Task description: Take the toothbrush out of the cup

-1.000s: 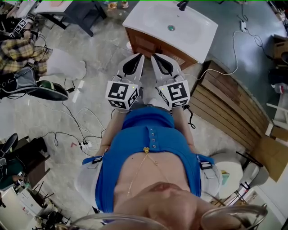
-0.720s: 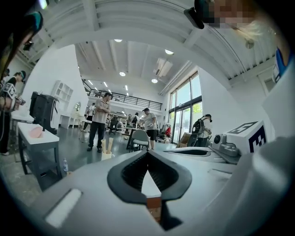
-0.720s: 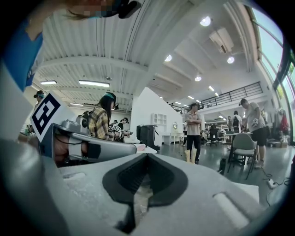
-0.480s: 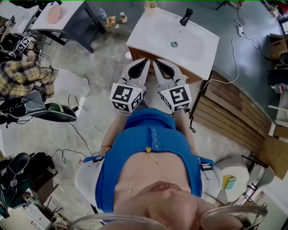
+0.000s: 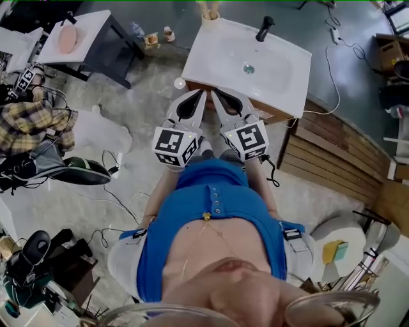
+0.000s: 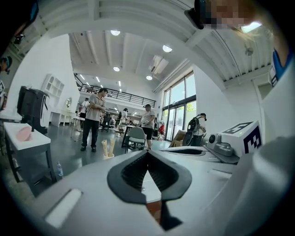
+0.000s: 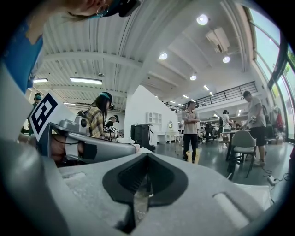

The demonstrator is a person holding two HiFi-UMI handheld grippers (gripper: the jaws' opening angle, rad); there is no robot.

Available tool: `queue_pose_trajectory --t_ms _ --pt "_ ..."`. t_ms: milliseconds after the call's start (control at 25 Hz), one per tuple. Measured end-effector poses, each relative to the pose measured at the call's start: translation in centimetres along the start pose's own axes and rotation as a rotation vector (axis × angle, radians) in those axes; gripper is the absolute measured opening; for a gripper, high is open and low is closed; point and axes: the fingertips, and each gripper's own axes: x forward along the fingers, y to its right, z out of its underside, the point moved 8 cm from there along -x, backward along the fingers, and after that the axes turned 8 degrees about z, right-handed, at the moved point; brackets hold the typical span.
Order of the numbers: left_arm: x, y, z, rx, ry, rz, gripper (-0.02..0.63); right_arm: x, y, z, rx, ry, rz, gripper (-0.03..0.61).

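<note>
Currently you are holding both tools level and side by side in front of your blue shirt, their tips pointing at the white rectangular washbasin (image 5: pixel 284 76) on its brown wooden cabinet (image 5: pixel 276 115). The left gripper (image 5: pixel 200 97) is clenched: in its own view (image 6: pixel 148 156) the dark ribbed pads are meeting along one line with nothing between them. The right gripper (image 5: pixel 217 97) is likewise clamped shut and carrying nothing, as its own view (image 7: pixel 146 159) is showing. The two tips are sitting just beside each other at the near edge of the basin, and neither is touching it as far as the head view is showing. The small beige cup (image 5: pixel 209 13) is standing on the far left corner of the basin top, well apart from both tools. The pale toothbrush (image 6: pixel 112 145) is standing upright in that cup, beside a second pale upright piece; both are too small for you to tell one from the other. A black tap (image 5: pixel 264 27) is rising at the far edge of the basin, to the right of the cup, and a round metal drain (image 5: pixel 248 68) is lying in the bowl.
</note>
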Motion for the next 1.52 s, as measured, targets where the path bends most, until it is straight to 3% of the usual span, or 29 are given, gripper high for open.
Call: queue_pose_trajectory --t_ms 440,960,1520 --pt "2.5 -2.6 0.4 -0.036 -0.005 0.021 0.002 2.3 2.1 0.7 0.009 -0.030 0.050 0.002" --pt "12.0 -7.2 -1.4 -0.029 0.009 -0.027 0.002 9.7 10.2 0.1 -0.006 -0.017 -0.034 0.002" --pt "20.8 -8.6 -2.9 -0.003 0.010 -0.107 0.002 12.6 19.2 -0.3 -0.008 0.011 -0.076 0.002"
